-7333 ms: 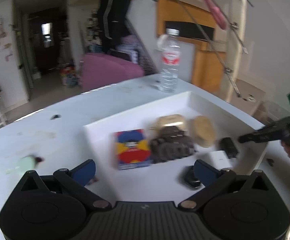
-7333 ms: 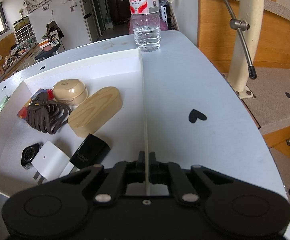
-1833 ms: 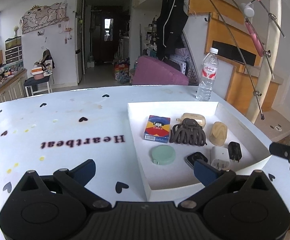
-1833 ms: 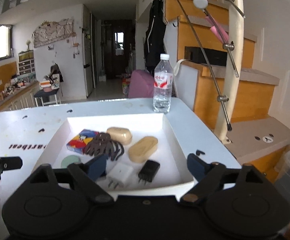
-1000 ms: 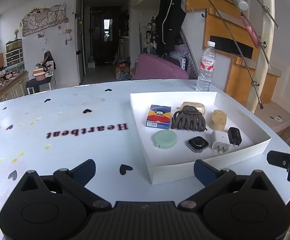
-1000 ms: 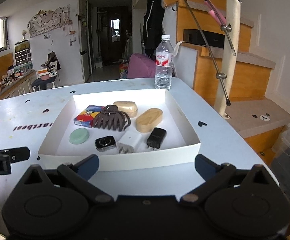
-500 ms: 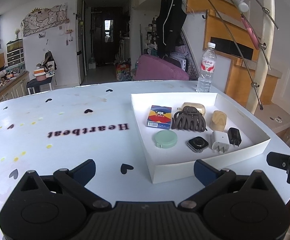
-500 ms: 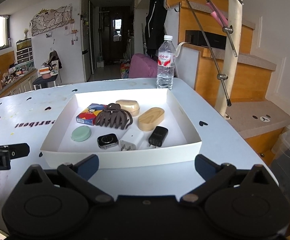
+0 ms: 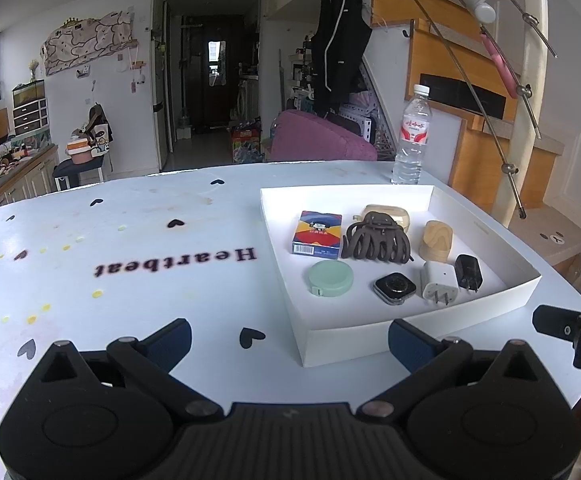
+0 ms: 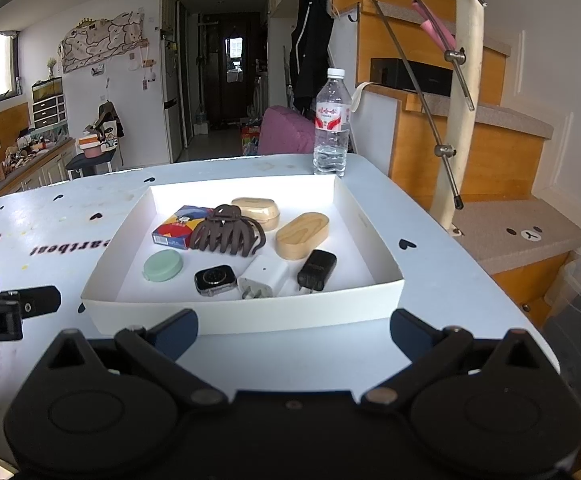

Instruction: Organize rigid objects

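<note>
A white tray [image 9: 422, 332] [image 10: 250, 314] on the pale blue table holds a card box [image 9: 316, 233] [image 10: 178, 229], a brown hair claw [image 9: 376, 238] [image 10: 228, 236], a beige earbud case [image 10: 256, 211], a wooden case [image 9: 436, 239] [image 10: 302, 234], a green round tin [image 9: 330, 278] [image 10: 163, 265], a smartwatch [image 9: 395, 287] [image 10: 215, 279], a white charger [image 9: 439, 286] [image 10: 264, 276] and a black charger [image 9: 468, 272] [image 10: 316, 269]. My left gripper [image 9: 289, 342] is open, near the tray's front left corner. My right gripper [image 10: 294, 330] is open, in front of the tray's near wall. Both hold nothing.
A water bottle [image 9: 410, 136] [image 10: 331, 124] stands behind the tray's far corner. A wooden staircase [image 10: 490, 136] with a white post and metal rods rises to the right of the table. The table's right edge [image 10: 470, 256] runs close to the tray.
Both grippers have drawn back slightly from the tray since half a second ago; the right gripper had been shut on the tray's wall several seconds ago and is now open.
</note>
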Demonstrator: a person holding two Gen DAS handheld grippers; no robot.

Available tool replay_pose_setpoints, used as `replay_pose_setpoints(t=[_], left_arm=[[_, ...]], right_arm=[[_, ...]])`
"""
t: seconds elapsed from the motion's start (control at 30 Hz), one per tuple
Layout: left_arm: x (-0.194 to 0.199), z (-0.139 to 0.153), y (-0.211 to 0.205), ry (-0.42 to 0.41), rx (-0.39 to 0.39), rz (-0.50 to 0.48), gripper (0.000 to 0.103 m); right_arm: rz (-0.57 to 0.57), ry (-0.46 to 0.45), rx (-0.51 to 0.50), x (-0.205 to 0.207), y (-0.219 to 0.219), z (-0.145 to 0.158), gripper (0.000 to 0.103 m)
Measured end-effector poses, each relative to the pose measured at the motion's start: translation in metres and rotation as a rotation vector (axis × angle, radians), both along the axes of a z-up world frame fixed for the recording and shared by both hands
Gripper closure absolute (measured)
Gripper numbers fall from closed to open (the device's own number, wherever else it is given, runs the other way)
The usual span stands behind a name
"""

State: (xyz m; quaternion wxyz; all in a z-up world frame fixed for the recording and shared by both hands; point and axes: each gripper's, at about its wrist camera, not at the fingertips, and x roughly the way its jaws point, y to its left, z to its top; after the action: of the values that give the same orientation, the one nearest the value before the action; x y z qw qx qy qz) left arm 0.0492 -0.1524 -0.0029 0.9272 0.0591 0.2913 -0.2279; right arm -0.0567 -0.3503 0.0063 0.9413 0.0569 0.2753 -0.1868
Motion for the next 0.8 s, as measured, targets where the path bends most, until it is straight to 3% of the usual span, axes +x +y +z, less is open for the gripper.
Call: replay_pose_setpoints(t=[0.8], left_arm=[[-0.0007,0.0004,-0.0004,0.000,-0.003,0.002,0.000]], right_arm=[[0.002,0.001,0.000,-0.0016,0.0020,-0.0015,0.000]])
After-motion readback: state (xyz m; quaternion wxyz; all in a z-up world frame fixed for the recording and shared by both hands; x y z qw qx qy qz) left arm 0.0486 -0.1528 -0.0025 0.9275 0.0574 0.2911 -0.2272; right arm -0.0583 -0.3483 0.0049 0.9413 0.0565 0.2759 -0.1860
